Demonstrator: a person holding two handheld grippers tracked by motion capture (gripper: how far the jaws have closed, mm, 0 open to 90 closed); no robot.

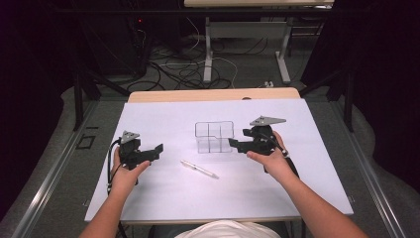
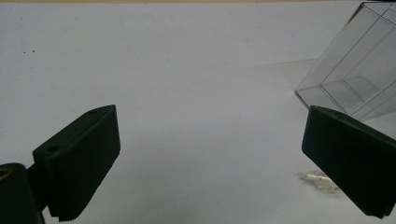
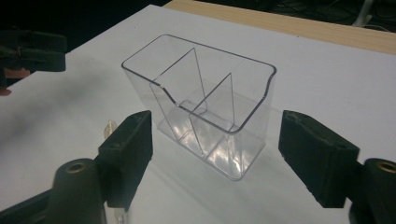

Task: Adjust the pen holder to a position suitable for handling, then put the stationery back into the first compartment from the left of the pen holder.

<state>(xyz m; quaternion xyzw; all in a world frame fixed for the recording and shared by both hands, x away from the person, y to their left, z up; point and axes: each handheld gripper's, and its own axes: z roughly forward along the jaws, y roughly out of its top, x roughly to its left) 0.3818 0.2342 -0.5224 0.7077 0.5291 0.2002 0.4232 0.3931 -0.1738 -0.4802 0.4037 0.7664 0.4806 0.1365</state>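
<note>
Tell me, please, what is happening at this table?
A person sits at a white table with a black two-jaw gripper in each hand. The right gripper points at a clear plastic organiser box with inner dividers, which stands upright; its jaws are open on both sides of the box without touching it. The left gripper hangs open over bare table. A slim clear pen lies in front of the box.

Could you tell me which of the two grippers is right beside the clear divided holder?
The right gripper: its open jaws point at the clear holder, standing just off its wall. The left gripper sits well away, beyond the pen.
</note>
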